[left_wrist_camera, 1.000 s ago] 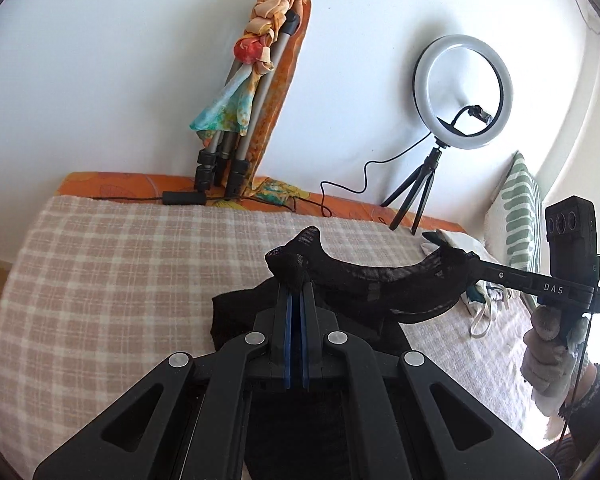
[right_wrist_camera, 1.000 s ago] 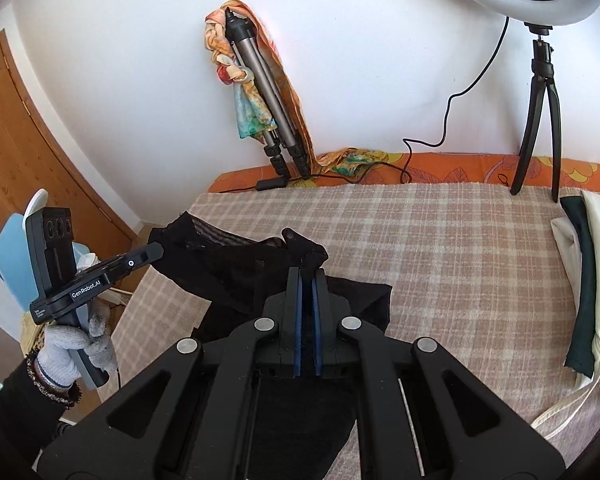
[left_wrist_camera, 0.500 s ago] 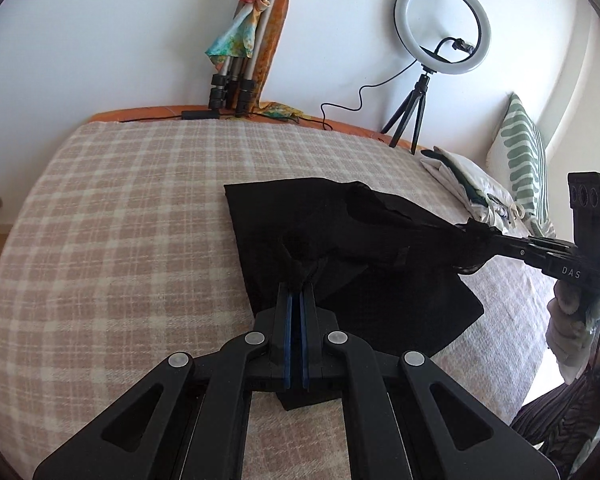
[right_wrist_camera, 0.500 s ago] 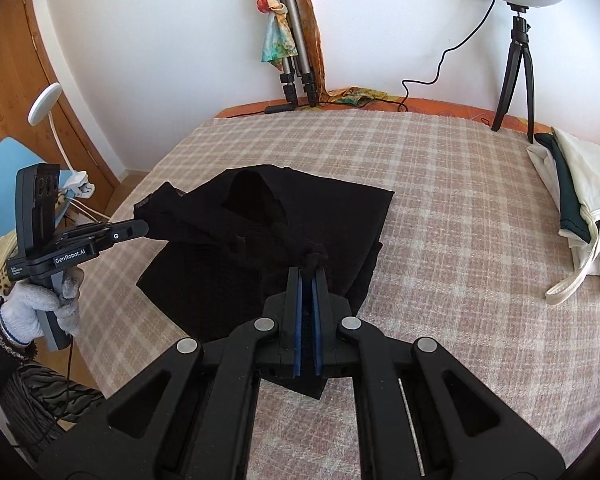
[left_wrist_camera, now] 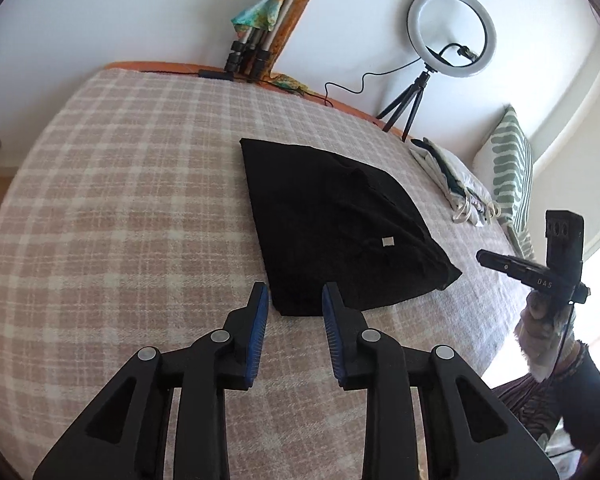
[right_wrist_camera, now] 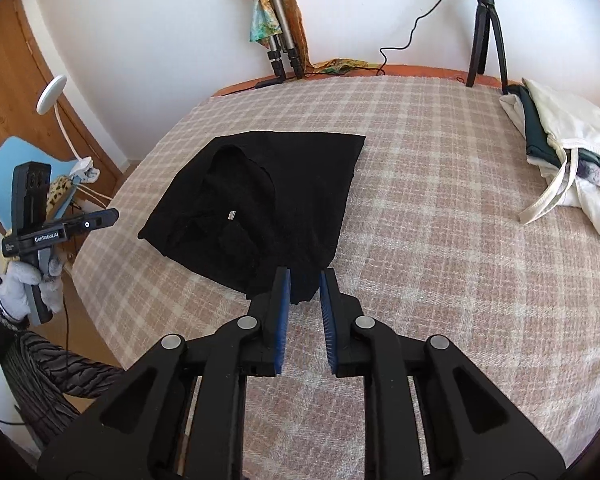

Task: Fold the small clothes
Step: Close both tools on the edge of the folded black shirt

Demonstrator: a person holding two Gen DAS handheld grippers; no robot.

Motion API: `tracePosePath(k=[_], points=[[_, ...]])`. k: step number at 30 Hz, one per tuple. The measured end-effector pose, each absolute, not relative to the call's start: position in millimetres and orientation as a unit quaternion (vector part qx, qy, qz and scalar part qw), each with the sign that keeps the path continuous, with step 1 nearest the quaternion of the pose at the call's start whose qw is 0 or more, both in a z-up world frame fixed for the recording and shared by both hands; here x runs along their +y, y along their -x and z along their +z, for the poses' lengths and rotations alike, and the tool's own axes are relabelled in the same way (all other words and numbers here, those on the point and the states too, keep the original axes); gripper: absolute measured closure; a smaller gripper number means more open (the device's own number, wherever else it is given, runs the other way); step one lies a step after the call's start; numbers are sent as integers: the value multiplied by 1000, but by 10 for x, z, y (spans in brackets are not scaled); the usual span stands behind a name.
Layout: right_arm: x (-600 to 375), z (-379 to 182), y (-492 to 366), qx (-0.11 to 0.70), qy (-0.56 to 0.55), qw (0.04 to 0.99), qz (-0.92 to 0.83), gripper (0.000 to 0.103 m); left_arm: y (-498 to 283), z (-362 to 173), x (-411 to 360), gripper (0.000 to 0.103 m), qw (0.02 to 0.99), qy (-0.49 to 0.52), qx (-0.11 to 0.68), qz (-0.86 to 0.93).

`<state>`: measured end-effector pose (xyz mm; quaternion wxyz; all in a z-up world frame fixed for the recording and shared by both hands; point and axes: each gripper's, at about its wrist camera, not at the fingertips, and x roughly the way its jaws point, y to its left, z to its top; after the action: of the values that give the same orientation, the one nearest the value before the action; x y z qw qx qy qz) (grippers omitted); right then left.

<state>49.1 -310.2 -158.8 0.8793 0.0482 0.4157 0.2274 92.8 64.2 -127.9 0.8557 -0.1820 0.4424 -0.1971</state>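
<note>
Left gripper [left_wrist_camera: 294,296]: nearest in the left wrist view; its fingers have just been opening and stand a little apart, holding nothing, with the near corner of the garment showing in the gap but the blue pads clear of it.
Right gripper [right_wrist_camera: 305,282]: fingers have likewise just been opening, a narrow gap between them, nothing held; the garment's near right corner lies just past the tips, unpressed.
Black garment [left_wrist_camera: 336,224]: lies released on the bed, folded over on itself, upper layer askew, a small pale tag [left_wrist_camera: 388,242] showing on top; roughly mid-bed, near its front edge.
Bed [left_wrist_camera: 120,208]: checked pink-and-cream blanket, mostly bare to the left of the garment.
Pale clothes pile [right_wrist_camera: 568,152]: well apart at the far right of the bed.
Ring light [left_wrist_camera: 450,32]: on a small tripod at the far edge, by the wall.
Step in hand: letting go after a fold, by my judgement.
Doing it well: draw both grippers back low and straight so the pads do not snag the top layer; then check that the edges line up, since the near right corner looks loose, before the next fold.
</note>
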Motion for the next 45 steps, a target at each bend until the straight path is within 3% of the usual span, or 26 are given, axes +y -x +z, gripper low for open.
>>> tracePosePath(k=[5,16,19,21,25,27,33,35,38,40,41,45], points=[[-3170,-1743,-704,448,-142,852,232,79,-1051,-1499,561,75,807,267,484,-208],[-3037,-2045,-821,488,-159,830,219,79,-1139,-1596,523,76,791,301,490,-209],[-3069,-2055,-827,491,-176,824,224,79,-1146,-1592,512,80,792,301,486,-215],[-3085,-2053,-825,492,-180,822,225,79,-1147,-1581,488,88,795,294,484,-218],[-3115,-2082,-841,498,-175,822,213,77,-1157,-1611,467,88,793,290,498,-199],[-3115,-2082,-833,497,-172,825,209,70,-1170,-1647,476,88,785,301,504,-198],[-3065,-2064,-813,498,-166,824,214,70,-1182,-1637,406,88,796,283,495,-205],[-3051,-2083,-814,501,-168,821,215,70,-1186,-1624,366,97,801,269,494,-207],[-3007,-2096,-815,503,-167,818,223,70,-1188,-1609,390,100,801,269,492,-208],[-2975,-2089,-812,502,-168,816,232,75,-1183,-1563,433,100,804,273,485,-209],[-2968,-2073,-811,500,-170,816,234,90,-1180,-1531,459,100,806,275,480,-208],[-2989,-1884,-779,474,-181,827,243,94,-1144,-1392,609,100,814,294,456,-210]])
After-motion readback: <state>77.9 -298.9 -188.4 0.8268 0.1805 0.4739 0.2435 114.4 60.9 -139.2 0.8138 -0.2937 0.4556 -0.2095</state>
